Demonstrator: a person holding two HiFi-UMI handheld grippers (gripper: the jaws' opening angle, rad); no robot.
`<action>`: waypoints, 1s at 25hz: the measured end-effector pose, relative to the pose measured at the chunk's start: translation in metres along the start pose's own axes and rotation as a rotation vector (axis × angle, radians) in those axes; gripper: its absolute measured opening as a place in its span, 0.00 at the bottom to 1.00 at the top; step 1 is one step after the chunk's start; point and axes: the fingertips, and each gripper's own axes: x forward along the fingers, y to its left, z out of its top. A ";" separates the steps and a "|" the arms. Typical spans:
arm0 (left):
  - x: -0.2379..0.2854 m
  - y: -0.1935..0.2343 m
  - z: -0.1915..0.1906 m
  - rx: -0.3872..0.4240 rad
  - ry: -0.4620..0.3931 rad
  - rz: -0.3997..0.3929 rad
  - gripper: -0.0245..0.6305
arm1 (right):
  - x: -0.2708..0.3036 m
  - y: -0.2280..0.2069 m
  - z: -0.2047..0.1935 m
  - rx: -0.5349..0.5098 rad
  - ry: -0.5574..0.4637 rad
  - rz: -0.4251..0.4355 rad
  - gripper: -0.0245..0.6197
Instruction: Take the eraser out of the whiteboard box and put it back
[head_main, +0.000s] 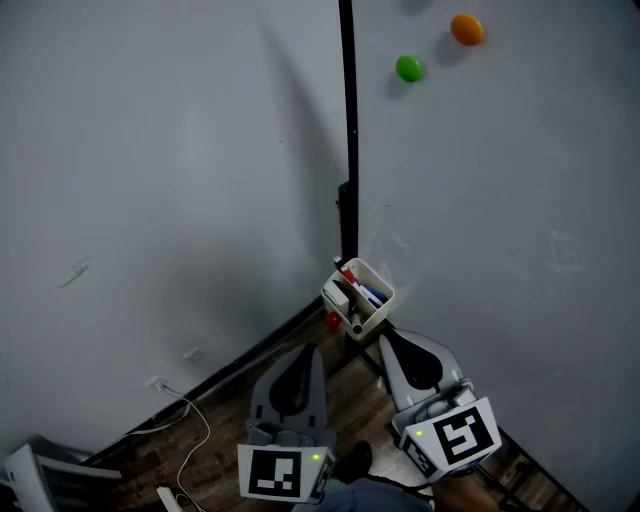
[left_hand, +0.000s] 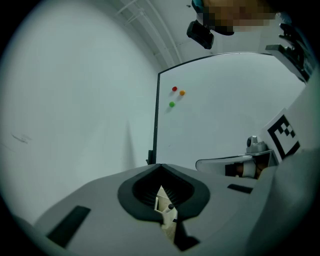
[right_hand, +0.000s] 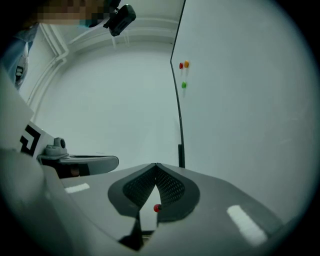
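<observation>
Hovering side by side, left tool (head_main: 303, 352) and right tool (head_main: 386, 340) both sit clamped shut, empty, just short of the whiteboard box (head_main: 377, 313).

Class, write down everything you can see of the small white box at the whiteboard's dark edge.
The small white box looks like cream plastic, rectangular and open-topped, seen tilted from above. It sits at the lower end of the whiteboard's black frame strip, against the board. Upright inside are a red-capped marker and a blue and white item; no eraser can be picked out.
</observation>
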 end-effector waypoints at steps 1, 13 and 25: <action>0.005 0.002 0.000 -0.003 -0.001 0.007 0.05 | 0.005 -0.003 0.000 -0.002 0.002 0.005 0.04; 0.044 0.033 -0.003 -0.018 -0.006 0.010 0.05 | 0.055 -0.018 -0.008 -0.040 0.069 0.027 0.04; 0.088 0.074 -0.028 -0.080 0.034 -0.046 0.05 | 0.107 -0.023 -0.049 -0.095 0.246 0.018 0.07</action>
